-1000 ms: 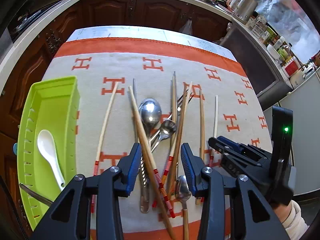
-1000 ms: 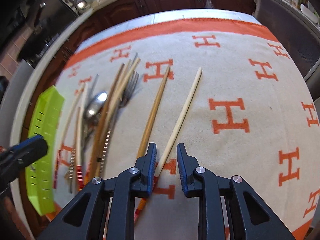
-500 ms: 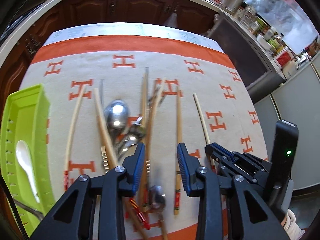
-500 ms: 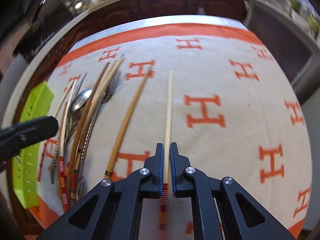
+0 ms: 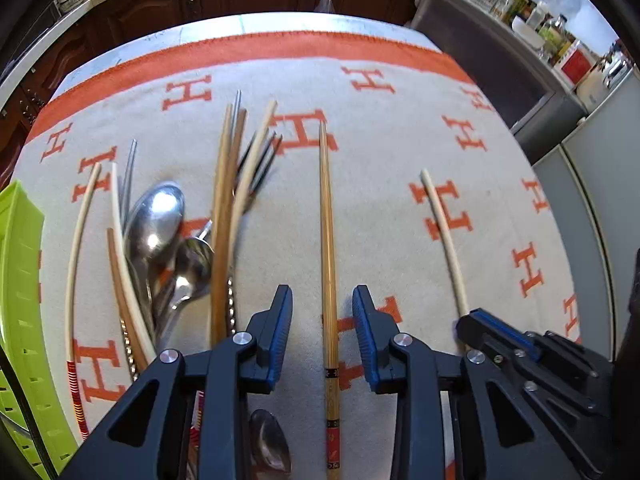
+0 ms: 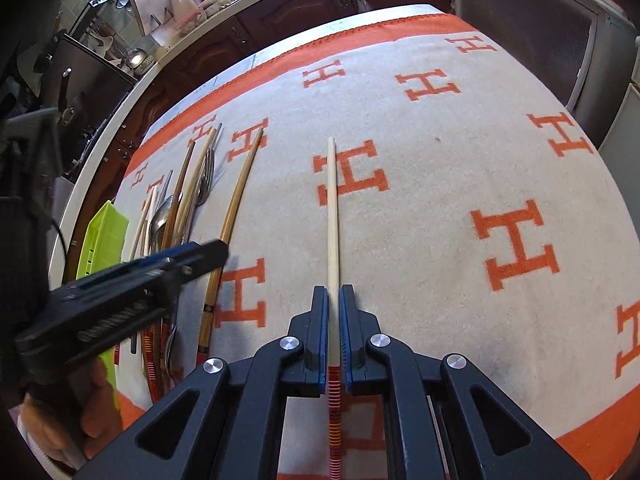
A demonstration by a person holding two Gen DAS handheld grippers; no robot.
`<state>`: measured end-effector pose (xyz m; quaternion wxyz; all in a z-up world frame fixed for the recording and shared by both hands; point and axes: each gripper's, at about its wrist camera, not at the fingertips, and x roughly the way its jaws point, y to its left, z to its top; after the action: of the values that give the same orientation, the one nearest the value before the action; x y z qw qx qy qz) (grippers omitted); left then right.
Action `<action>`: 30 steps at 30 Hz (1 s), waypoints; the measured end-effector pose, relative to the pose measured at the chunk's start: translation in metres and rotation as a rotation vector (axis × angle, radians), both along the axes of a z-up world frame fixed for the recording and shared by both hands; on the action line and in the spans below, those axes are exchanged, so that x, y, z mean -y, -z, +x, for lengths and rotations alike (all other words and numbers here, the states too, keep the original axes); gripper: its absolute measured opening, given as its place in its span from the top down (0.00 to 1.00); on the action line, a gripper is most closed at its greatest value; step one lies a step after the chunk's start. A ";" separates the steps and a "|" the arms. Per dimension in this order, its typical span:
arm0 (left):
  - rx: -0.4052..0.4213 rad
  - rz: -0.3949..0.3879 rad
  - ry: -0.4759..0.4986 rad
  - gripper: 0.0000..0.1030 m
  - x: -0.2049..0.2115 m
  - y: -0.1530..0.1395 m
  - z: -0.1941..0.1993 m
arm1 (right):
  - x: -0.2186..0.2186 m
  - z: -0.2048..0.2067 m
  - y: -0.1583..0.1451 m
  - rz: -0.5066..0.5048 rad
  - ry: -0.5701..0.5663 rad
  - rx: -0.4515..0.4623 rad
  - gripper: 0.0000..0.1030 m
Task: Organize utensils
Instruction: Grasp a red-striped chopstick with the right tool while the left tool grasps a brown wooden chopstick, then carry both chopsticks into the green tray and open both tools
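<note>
Beside the cloth [image 5: 384,184] pile, green tray [image 5: 20,280] contents stay unseen.

The only readable sign is the capital letter "H", woven in orange and repeated in staggered rows across the cream blanket with an orange border [image 5: 384,208] that covers the worktop; in the right wrist view the same blanket [image 6: 440,184] shows the same letter, large near the camera and small toward the far edge. Some of these letters lie partly under the utensils, so only parts of them show. The jars and packages on the far counter [image 5: 560,40] are too small and blurred to read.
</note>
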<state>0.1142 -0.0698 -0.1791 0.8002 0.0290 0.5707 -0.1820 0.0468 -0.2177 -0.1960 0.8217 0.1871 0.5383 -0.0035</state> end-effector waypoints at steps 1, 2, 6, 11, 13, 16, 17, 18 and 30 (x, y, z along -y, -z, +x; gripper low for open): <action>0.012 0.009 0.008 0.73 0.002 0.000 -0.001 | 0.000 0.000 0.000 0.004 0.000 0.003 0.94; 0.015 0.018 0.016 0.75 0.004 0.001 -0.002 | 0.001 -0.002 0.000 0.006 0.001 0.005 0.94; 0.058 0.066 0.035 0.94 0.011 0.002 -0.006 | 0.002 -0.004 0.001 0.012 0.000 0.013 0.94; 0.062 0.048 0.027 0.96 0.010 0.001 -0.006 | 0.005 -0.006 0.000 0.026 0.007 0.018 0.94; 0.043 0.029 0.027 0.96 0.007 0.000 -0.006 | 0.007 -0.005 0.000 0.037 0.012 0.013 0.94; 0.021 -0.005 0.019 0.96 -0.002 -0.007 -0.009 | 0.009 -0.004 0.000 0.047 0.018 0.002 0.95; 0.020 -0.012 0.016 0.96 -0.006 -0.011 -0.011 | 0.010 -0.003 -0.001 0.053 0.019 0.000 0.95; 0.020 -0.026 0.010 0.96 -0.012 -0.017 -0.013 | 0.011 -0.003 -0.001 0.063 0.021 -0.003 0.95; 0.134 -0.069 -0.183 0.96 -0.142 -0.109 -0.061 | -0.016 -0.007 -0.024 0.115 -0.036 0.017 0.95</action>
<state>0.0534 0.0719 -0.0701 0.8503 -0.0390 0.5097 -0.1255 0.0397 -0.2016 -0.1716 0.8141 0.2241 0.5339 0.0440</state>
